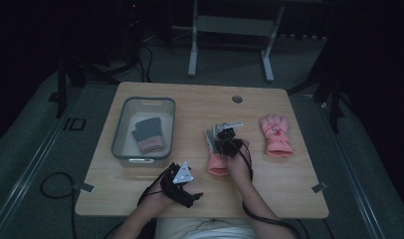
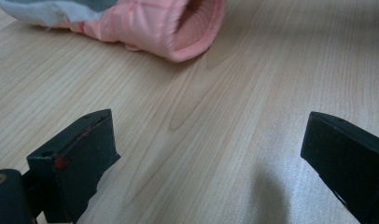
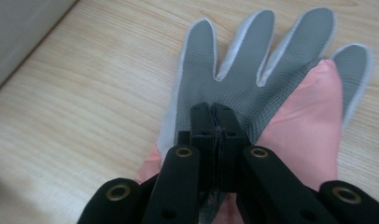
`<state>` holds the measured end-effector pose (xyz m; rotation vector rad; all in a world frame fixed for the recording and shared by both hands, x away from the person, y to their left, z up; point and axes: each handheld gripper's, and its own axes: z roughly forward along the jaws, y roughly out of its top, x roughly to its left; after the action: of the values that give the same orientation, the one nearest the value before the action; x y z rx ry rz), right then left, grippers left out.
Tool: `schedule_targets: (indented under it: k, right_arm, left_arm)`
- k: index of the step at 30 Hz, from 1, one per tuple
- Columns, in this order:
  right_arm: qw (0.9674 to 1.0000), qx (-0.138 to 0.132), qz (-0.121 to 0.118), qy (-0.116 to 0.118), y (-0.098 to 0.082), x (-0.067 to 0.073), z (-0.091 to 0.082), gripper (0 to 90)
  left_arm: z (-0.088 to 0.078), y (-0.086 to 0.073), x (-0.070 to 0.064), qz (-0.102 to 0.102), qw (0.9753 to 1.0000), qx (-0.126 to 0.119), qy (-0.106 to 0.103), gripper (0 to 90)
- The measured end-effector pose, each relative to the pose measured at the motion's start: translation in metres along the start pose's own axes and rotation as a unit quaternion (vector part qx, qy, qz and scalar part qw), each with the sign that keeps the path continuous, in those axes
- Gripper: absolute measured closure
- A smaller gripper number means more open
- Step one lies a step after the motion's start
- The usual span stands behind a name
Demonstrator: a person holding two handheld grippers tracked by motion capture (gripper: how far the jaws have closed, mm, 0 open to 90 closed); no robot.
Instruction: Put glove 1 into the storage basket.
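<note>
A high camera looks down on my bench (image 1: 190, 99); both gripper cameras sit close, sharing the pink glove (image 3: 309, 121).

The glove (image 3: 253, 84) under the right gripper (image 3: 217, 112) is pink, with a grey palm full of tiny dots and white edges around the fingers. The other glove (image 1: 276, 134) on the light brown wooden table (image 1: 190, 104) is pink all over, with a small darker picture on its back. The grey bin (image 1: 123, 134) holds dark grey gloves (image 1: 147, 133) with pink cuffs, and both grippers are black.
</note>
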<state>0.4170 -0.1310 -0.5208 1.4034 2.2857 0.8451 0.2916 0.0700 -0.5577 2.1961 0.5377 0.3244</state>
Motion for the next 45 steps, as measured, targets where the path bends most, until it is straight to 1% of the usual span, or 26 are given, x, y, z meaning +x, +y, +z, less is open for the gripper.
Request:
schedule_targets:
  k: [3, 4, 6, 7, 9, 11, 14, 16, 18, 20, 22, 24, 26, 29, 33, 34, 36, 39, 42, 43, 45]
  right_arm:
    - [0.9999, 0.003, -0.005, 0.008, -0.001, -0.001, 0.008, 88.3]
    - [0.9998, 0.001, -0.017, 0.011, -0.001, -0.001, 0.010, 88.1]
    - [0.9997, 0.001, -0.023, 0.013, -0.001, -0.001, 0.010, 88.0]
    - [0.9994, 0.000, -0.028, 0.018, -0.001, -0.002, 0.010, 87.9]
    - [0.9991, -0.002, -0.032, 0.028, -0.001, -0.004, 0.011, 87.6]
    - [0.9989, -0.001, -0.025, 0.039, 0.000, -0.007, 0.012, 86.7]
    - [0.9987, -0.001, -0.018, 0.047, 0.002, -0.010, 0.010, 82.7]
    - [0.9986, -0.006, -0.018, 0.050, 0.004, -0.009, 0.003, 80.6]
    - [0.9980, -0.023, -0.022, 0.054, 0.006, -0.010, -0.008, 77.2]
    - [0.9973, -0.039, -0.025, 0.057, 0.009, -0.014, -0.021, 72.1]
    - [0.9966, -0.058, -0.035, 0.048, 0.012, -0.021, -0.036, 70.6]
    - [0.9960, -0.069, -0.037, 0.042, 0.014, -0.032, -0.050, 69.6]
    - [0.9961, -0.077, -0.035, 0.026, 0.015, -0.046, -0.061, 68.5]
    - [0.9963, -0.081, -0.028, 0.001, 0.017, -0.072, -0.072, 67.6]
    - [0.9953, -0.088, -0.017, -0.038, 0.014, -0.108, -0.085, 65.6]
    - [0.9950, -0.088, -0.014, -0.044, 0.013, -0.117, -0.087, 65.2]
    - [0.9943, -0.085, -0.004, -0.063, 0.009, -0.133, -0.090, 65.1]
    - [0.9936, -0.071, -0.004, -0.088, 0.004, -0.155, -0.088, 63.1]
    - [0.9927, -0.060, 0.003, -0.105, -0.001, -0.175, -0.085, 61.3]
    - [0.9928, -0.057, 0.005, -0.105, -0.002, -0.181, -0.083, 60.3]
    - [0.9919, -0.052, 0.009, -0.116, -0.005, -0.190, -0.080, 59.9]
  left_arm:
    - [-0.001, 0.000, 0.000, -0.003, 1.0000, -0.003, -0.002, 2.9]
    - [-0.001, 0.000, 0.001, -0.003, 1.0000, -0.002, -0.001, 2.9]
    - [0.000, -0.001, 0.001, -0.004, 1.0000, -0.002, -0.001, 2.9]
    - [0.000, -0.001, 0.001, -0.005, 1.0000, -0.002, -0.001, 2.9]
    - [0.000, -0.001, 0.001, -0.005, 1.0000, -0.002, -0.002, 2.9]
    - [0.000, -0.001, 0.001, -0.005, 1.0000, -0.002, -0.002, 2.9]
    - [0.000, -0.001, 0.001, -0.005, 1.0000, -0.002, -0.001, 2.9]
    - [0.000, -0.001, 0.001, -0.005, 1.0000, -0.001, -0.002, 2.9]
    - [0.000, -0.001, 0.001, -0.004, 1.0000, -0.001, -0.003, 2.9]
    - [0.000, -0.001, 0.001, -0.005, 1.0000, -0.003, -0.003, 2.9]
    - [0.000, -0.001, 0.001, -0.004, 1.0000, -0.001, -0.003, 2.9]
    - [0.000, -0.002, 0.001, -0.003, 1.0000, -0.001, -0.003, 2.9]
    - [0.000, -0.002, 0.001, -0.004, 1.0000, -0.001, -0.003, 2.9]
    - [0.000, -0.002, 0.001, -0.002, 1.0000, 0.001, -0.002, 2.9]
    - [0.001, -0.002, 0.001, -0.003, 1.0000, 0.001, -0.003, 2.9]
    - [0.001, -0.002, 0.001, -0.004, 1.0000, 0.000, -0.003, 2.9]
    - [0.001, -0.002, 0.001, -0.005, 1.0000, -0.001, -0.004, 2.9]
    - [0.000, -0.002, 0.001, -0.003, 1.0000, 0.000, -0.005, 2.9]
    - [0.000, -0.002, 0.001, -0.002, 1.0000, 0.002, -0.004, 2.9]
    - [0.000, -0.002, 0.001, -0.002, 1.0000, 0.002, -0.004, 2.9]
    - [0.001, -0.002, 0.001, -0.002, 1.0000, 0.002, -0.003, 2.9]
